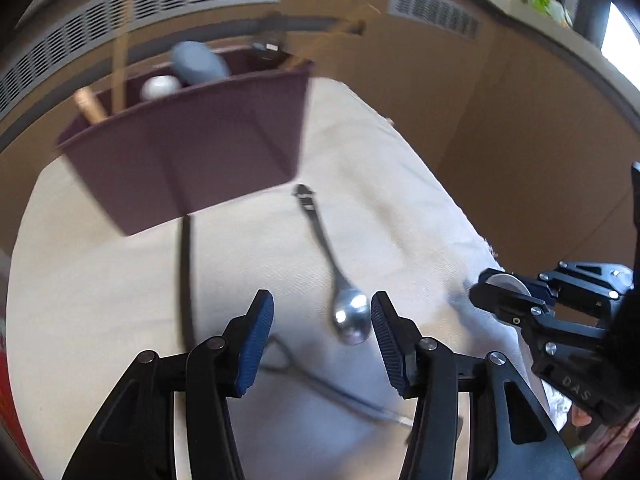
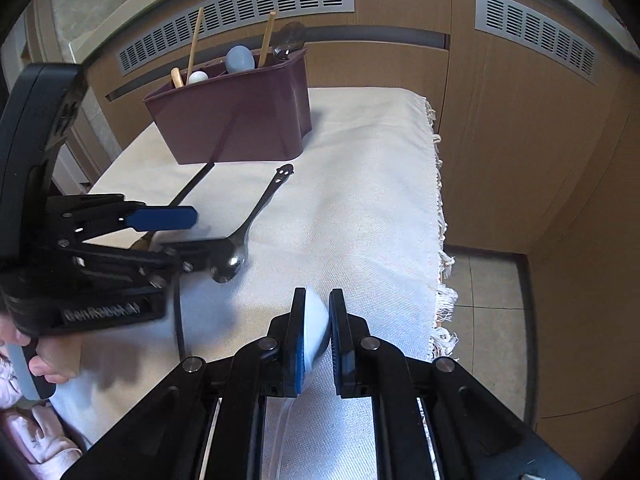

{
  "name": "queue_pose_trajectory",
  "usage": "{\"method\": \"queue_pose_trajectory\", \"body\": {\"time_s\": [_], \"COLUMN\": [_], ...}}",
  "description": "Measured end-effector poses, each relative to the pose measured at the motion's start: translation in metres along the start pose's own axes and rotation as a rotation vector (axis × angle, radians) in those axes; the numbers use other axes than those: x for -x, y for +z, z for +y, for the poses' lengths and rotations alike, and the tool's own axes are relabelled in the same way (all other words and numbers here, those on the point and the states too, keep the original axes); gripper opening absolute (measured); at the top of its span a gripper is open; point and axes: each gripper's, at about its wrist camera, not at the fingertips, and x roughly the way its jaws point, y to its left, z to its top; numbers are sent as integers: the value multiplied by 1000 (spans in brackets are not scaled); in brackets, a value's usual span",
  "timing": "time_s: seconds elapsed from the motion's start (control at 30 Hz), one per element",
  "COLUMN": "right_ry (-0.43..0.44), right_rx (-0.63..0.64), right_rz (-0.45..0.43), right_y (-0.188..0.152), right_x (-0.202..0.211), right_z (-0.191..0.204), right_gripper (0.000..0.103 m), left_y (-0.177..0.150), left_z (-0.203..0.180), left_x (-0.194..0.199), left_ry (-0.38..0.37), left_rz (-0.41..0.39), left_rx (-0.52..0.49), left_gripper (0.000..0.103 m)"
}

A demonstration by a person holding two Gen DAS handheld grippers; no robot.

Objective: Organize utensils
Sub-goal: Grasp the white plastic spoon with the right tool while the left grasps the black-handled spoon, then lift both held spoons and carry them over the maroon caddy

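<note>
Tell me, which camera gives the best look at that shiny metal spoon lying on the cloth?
The left wrist view: the metal spoon lies whole and unobstructed between the open left gripper's fingers, though slightly blurred. In the right wrist view it is sharper, but the left gripper partly hides its bowl.

A cloth (image 2: 360,200) is spread over the table, and a utensil holder (image 2: 236,116) is set on its far part. Several utensils are stood upright in the holder. A metal spoon (image 1: 340,280) is laid on the cloth nearer than the holder, bowl near, handle far. A long dark utensil (image 1: 185,272) is laid to the left of the spoon. A vented cabinet (image 2: 520,100) is placed behind and to the right of the table.
</note>
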Motion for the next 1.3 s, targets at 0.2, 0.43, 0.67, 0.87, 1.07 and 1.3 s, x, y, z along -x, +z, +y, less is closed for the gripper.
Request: {"method": "queue_pose_trajectory", "body": {"time_s": [0.2,0.43,0.67,0.87,1.07,1.3], "right_ry": [29,45,2,-21,6,37], "right_rx": [18,45,60,82,93,114], "right_rz": [16,36,20,15,-6,-13], "right_y": [3,7,6,6,8,10], "right_x": [-10,-22,-12,-7,0,6], "right_z": [12,33,42,47,60,69], "right_gripper": [9,9,9,9,9,9], "left_y": [-51,-80,-64,-58,-47,-28], "left_z": [49,62,44,53,62,66], "left_x": [36,26,8,70,138,146], "left_ry": [118,85,168,176,187,160], "left_rz": [-11,5,-35,-205,-377,-381], "left_rx": [-7,101,46,40,42,31], "left_gripper": [52,53,33,33,33,33]}}
